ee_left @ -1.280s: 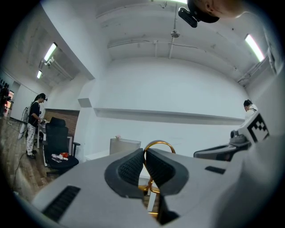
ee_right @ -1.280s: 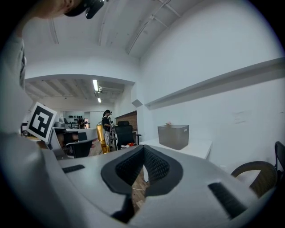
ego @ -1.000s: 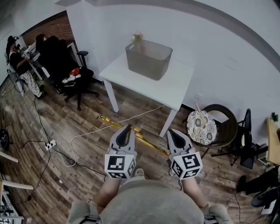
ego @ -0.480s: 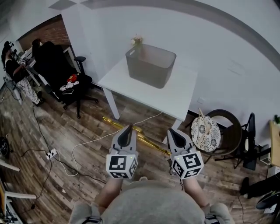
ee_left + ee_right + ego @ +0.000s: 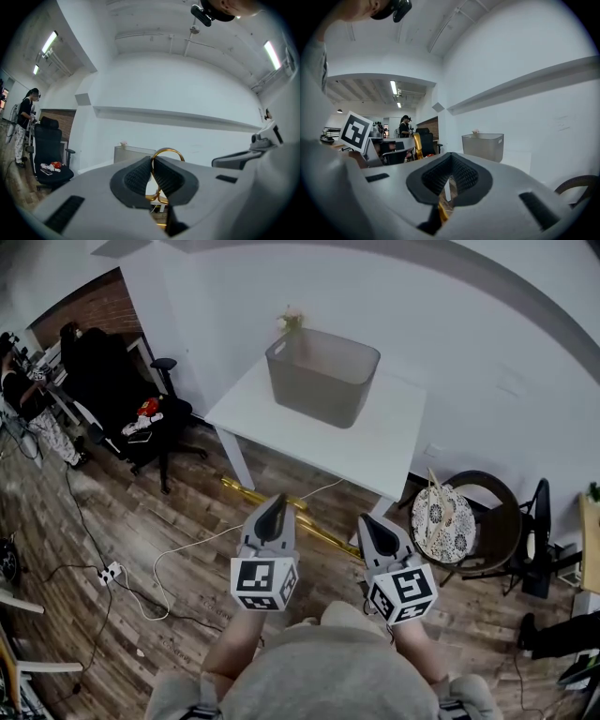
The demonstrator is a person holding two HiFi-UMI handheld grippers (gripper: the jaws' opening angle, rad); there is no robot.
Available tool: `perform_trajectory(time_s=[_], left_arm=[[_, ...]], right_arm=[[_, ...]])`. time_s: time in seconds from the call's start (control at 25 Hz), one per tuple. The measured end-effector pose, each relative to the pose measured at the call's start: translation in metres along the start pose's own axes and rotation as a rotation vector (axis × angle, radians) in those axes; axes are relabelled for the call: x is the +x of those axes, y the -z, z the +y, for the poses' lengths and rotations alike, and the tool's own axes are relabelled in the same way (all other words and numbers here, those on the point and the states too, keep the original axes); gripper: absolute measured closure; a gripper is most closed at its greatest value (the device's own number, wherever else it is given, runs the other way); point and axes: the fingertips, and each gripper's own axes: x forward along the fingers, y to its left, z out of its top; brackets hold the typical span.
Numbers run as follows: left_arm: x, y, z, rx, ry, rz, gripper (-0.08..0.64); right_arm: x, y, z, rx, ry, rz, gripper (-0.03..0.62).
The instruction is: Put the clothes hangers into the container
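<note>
Left gripper (image 5: pixel 274 514) clamps the thin gold metal clothes hanger (image 5: pixel 167 149) by its hook, and right gripper (image 5: pixel 377 532) is closed on its bar. I judge it light, rigid and slippery, so the hook's base seems the safest hold.

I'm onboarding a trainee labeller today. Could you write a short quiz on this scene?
1. True or false: the grey container stands on the floor.
2. What is the left gripper clamping? A) a cable B) the hook of a gold hanger C) nothing
3. Fill in: the container stands on a white ____.
Key: 1 false; 2 B; 3 table.
</note>
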Motion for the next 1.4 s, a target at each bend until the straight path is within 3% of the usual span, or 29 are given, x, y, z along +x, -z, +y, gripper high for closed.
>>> perform_trajectory(time_s=[0.4,1.04,1.4], left_arm=[[0.074,-0.015,0.010,-0.007,0.022,-0.038,0.539],[0.254,-0.087,0.022,0.025,0.055,-0.135,0.538],[0.336,-0.103,0.034,-0.002,0.057,-0.137,0.539]], right_arm=[[0.035,0.003,-0.026,0.002,-0.012,0.007,0.595],[0.143,-0.028,-0.113,-0.004,-0.058,-0.003,0.595],[0.198,-0.035,-0.157,-0.002,-0.074,0.003,0.595]])
